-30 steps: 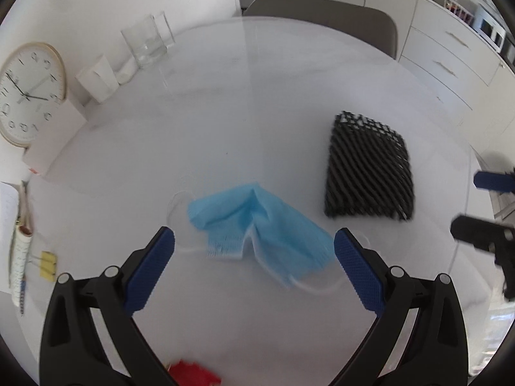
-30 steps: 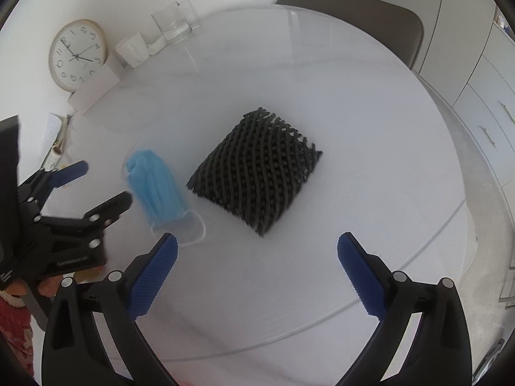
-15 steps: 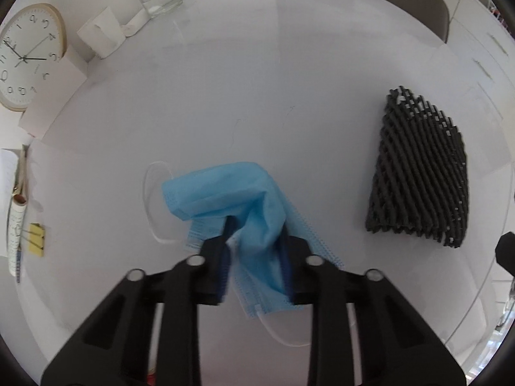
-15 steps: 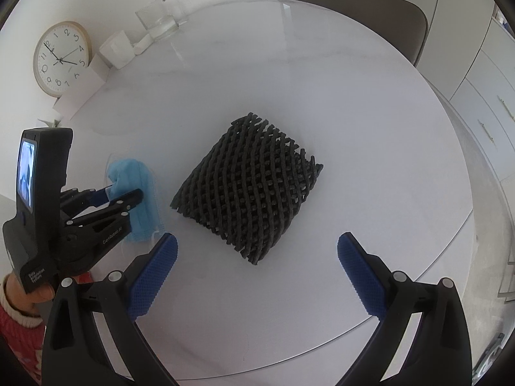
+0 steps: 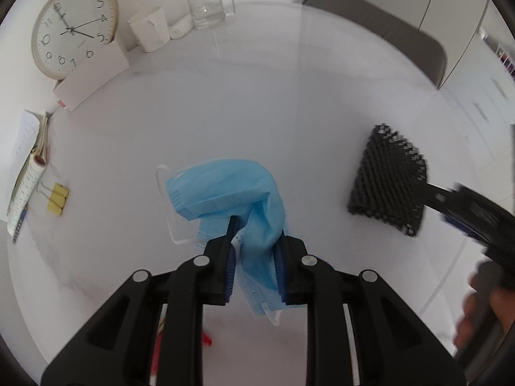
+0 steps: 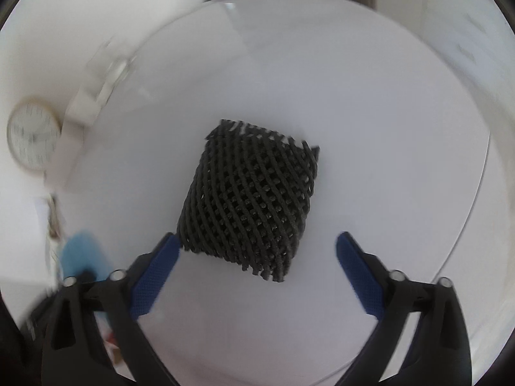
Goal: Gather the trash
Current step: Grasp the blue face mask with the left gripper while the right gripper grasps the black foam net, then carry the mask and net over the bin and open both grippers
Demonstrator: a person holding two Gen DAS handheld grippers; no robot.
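Observation:
My left gripper [image 5: 256, 241] is shut on a crumpled blue face mask [image 5: 231, 193] and holds it just above the round white table [image 5: 225, 103]; its white ear loops hang loose. A black foam net sleeve [image 6: 251, 206] lies flat on the table, also in the left wrist view [image 5: 389, 183] at the right. My right gripper [image 6: 257, 267] is open, its blue pads on either side of the net's near edge, close above it. It shows blurred in the left wrist view [image 5: 466, 212]. The mask shows as a blue blur in the right wrist view [image 6: 80, 254].
At the table's far left stand a wall clock [image 5: 74, 29], a white box [image 5: 93, 77], a paper cup [image 5: 149, 33] and a glass [image 5: 206, 6]. Papers with yellow clips [image 5: 58, 197] lie at the left. A grey chair [image 5: 379, 22] stands behind. Something red [image 5: 206, 341] lies below my left gripper.
My left gripper closed on the mask and lifted it off the table. My right gripper moved down and forward to the black net, staying open.

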